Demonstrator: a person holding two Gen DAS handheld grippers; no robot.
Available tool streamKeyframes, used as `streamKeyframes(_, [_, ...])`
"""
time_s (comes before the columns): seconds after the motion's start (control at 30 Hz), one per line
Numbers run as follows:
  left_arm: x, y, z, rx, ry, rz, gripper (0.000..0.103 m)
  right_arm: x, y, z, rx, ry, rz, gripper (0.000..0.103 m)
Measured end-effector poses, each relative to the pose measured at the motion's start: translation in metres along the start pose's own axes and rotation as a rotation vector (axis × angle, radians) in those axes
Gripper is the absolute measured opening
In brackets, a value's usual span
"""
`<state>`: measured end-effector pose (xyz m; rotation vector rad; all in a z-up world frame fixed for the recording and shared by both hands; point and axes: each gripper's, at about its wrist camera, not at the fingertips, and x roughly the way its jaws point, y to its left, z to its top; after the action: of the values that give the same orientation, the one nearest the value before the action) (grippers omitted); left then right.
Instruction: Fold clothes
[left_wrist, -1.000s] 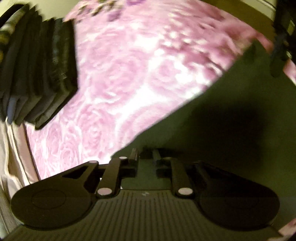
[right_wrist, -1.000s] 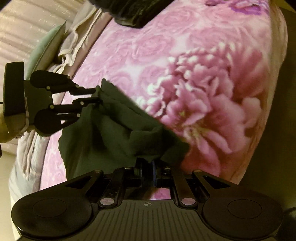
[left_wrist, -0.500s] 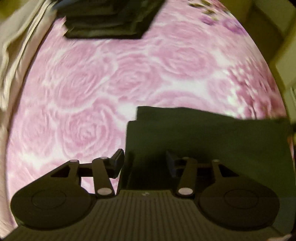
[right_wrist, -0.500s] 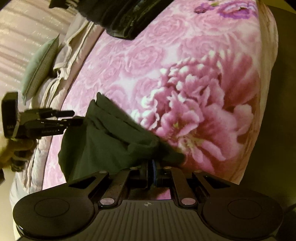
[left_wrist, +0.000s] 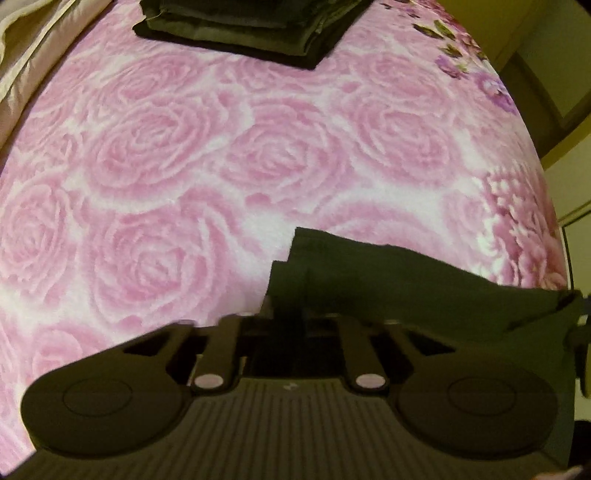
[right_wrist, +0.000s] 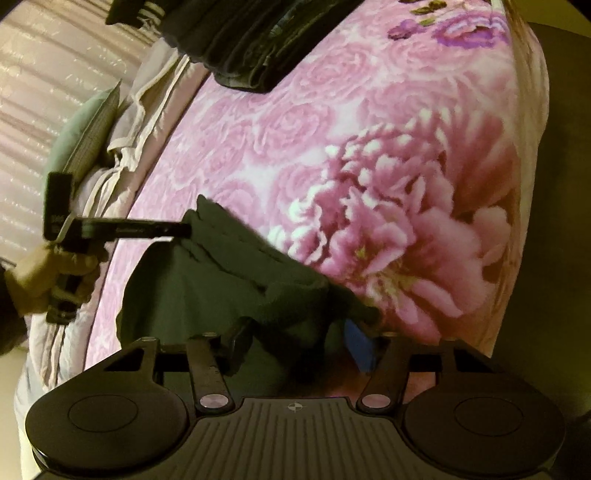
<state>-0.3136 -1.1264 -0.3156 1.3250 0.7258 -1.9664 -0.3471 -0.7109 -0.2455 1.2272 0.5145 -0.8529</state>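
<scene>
A dark green garment (right_wrist: 207, 288) lies partly folded on the pink floral bedspread (left_wrist: 166, 177). In the right wrist view my left gripper (right_wrist: 184, 229) is side-on, pinching the garment's far corner. In its own view the left gripper (left_wrist: 288, 317) has its fingers drawn together on the garment (left_wrist: 388, 280), whose edge stretches off to the right. My right gripper (right_wrist: 306, 339) is open, its fingers spread wide. The garment's near bunched end droops between them, touching the left finger (right_wrist: 240, 343).
A stack of folded dark clothes (left_wrist: 243, 29) sits at the far end of the bed (right_wrist: 251, 40). A green pillow (right_wrist: 88, 136) and pale bedding lie along the left side. A person's hand (right_wrist: 40, 273) holds the left gripper. The bed's right edge (right_wrist: 532, 147) drops off.
The left gripper, open half a second ago, has shut on the garment's corner. The right gripper has opened and let go of the bunched end.
</scene>
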Motion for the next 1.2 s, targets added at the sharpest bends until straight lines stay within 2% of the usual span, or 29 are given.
streamKeyframes(0.07, [-0.008, -0.002, 0.000, 0.012, -0.018, -0.001, 0.001, 0.004, 0.001, 0.002, 0.002, 0.010, -0.004, 0.020])
streamKeyframes(0.13, [-0.017, -0.004, 0.000, 0.024, -0.036, -0.002, 0.001, 0.000, 0.001, 0.005, 0.011, 0.006, -0.010, 0.009])
streamKeyframes(0.27, [-0.044, -0.007, 0.008, 0.025, -0.141, -0.008, 0.001, -0.023, 0.004, 0.010, -0.005, -0.042, -0.028, 0.006])
streamKeyframes(0.5, [0.002, -0.002, 0.010, -0.006, -0.083, -0.012, 0.002, -0.002, -0.010, 0.008, -0.001, -0.028, -0.064, 0.007])
streamKeyframes(0.6, [0.006, 0.000, 0.006, -0.019, -0.076, -0.005, 0.005, -0.003, -0.013, 0.009, -0.010, -0.022, -0.074, 0.007])
streamKeyframes(0.63, [0.002, 0.001, 0.006, -0.023, -0.085, 0.005, 0.008, -0.006, -0.012, 0.009, -0.017, -0.022, -0.088, 0.017])
streamKeyframes(0.67, [-0.005, 0.003, 0.005, -0.030, -0.101, 0.012, 0.008, -0.009, -0.011, 0.009, -0.024, -0.021, -0.103, 0.046])
streamKeyframes(0.7, [-0.011, 0.005, 0.004, -0.038, -0.116, 0.020, 0.008, -0.014, -0.010, 0.009, -0.033, -0.030, -0.120, 0.058])
streamKeyframes(0.73, [-0.020, 0.007, 0.003, -0.032, -0.124, 0.025, 0.008, -0.019, -0.006, 0.010, -0.049, -0.040, -0.125, 0.062])
streamKeyframes(0.83, [-0.047, 0.012, -0.003, -0.013, -0.144, 0.049, 0.008, -0.035, 0.010, 0.010, -0.130, -0.065, -0.112, 0.062])
streamKeyframes(0.93, [-0.073, 0.013, -0.019, -0.024, -0.145, 0.034, 0.007, -0.033, 0.038, 0.006, -0.236, -0.060, -0.039, 0.062])
streamKeyframes(1.0, [-0.080, 0.008, -0.032, -0.045, -0.121, -0.052, 0.008, -0.027, 0.056, 0.003, -0.302, -0.044, 0.022, 0.062])
streamKeyframes(1.1, [-0.062, -0.012, -0.046, 0.011, -0.063, -0.109, 0.008, 0.005, 0.079, -0.006, -0.391, 0.014, 0.104, 0.062])
streamKeyframes(1.17, [-0.036, -0.025, -0.048, 0.057, -0.036, -0.102, 0.008, 0.027, 0.084, -0.010, -0.442, 0.044, 0.107, 0.062])
streamKeyframes(1.2, [-0.033, -0.023, -0.048, 0.049, -0.043, -0.102, 0.008, 0.037, 0.083, -0.011, -0.461, 0.058, 0.092, 0.062])
